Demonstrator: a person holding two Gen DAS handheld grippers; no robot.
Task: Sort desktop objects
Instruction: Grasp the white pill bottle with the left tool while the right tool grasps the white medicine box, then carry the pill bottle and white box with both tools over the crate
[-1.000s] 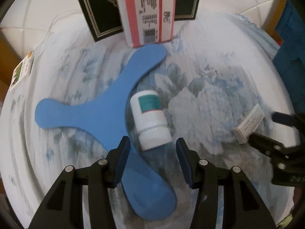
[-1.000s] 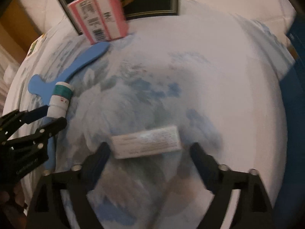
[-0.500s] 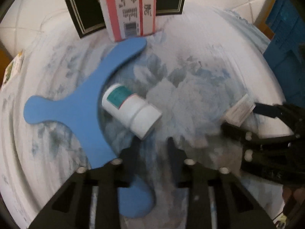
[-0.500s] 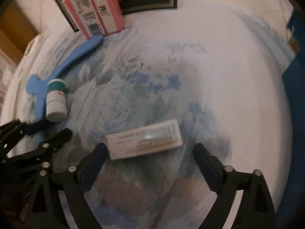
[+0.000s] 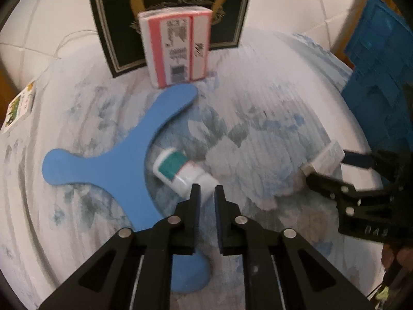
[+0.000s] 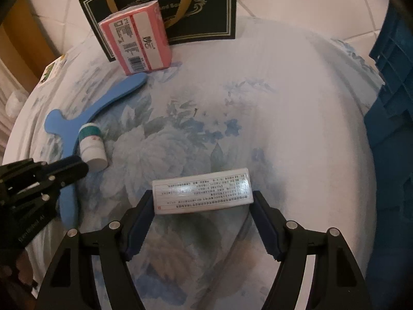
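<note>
the left tongs (image 5: 205, 196) are closing, nearly together, tips at the cap end of a white pill bottle (image 5: 180, 171) lying beside a blue boomerang (image 5: 124, 155) on the floral-clothed worktop (image 6: 284, 103). the right tongs (image 6: 202, 204) clamp a white medicine box (image 6: 201, 191) by its short ends.

Both tools look alike: left gripper (image 5: 205, 193) & right gripper (image 6: 202, 206) are matte black plastic w/ two long angled fingers, triangular cut-outs in the arms and round silver screws at the pivots. Inner faces carry dark blue pads (image 6: 265, 222), flat and rectangular. Seen from the right wrist cam, the left unit shows faint pale lettering on its black side, too small to read; a bit of the person's hand at each frame edge, no sleeve visible
</note>
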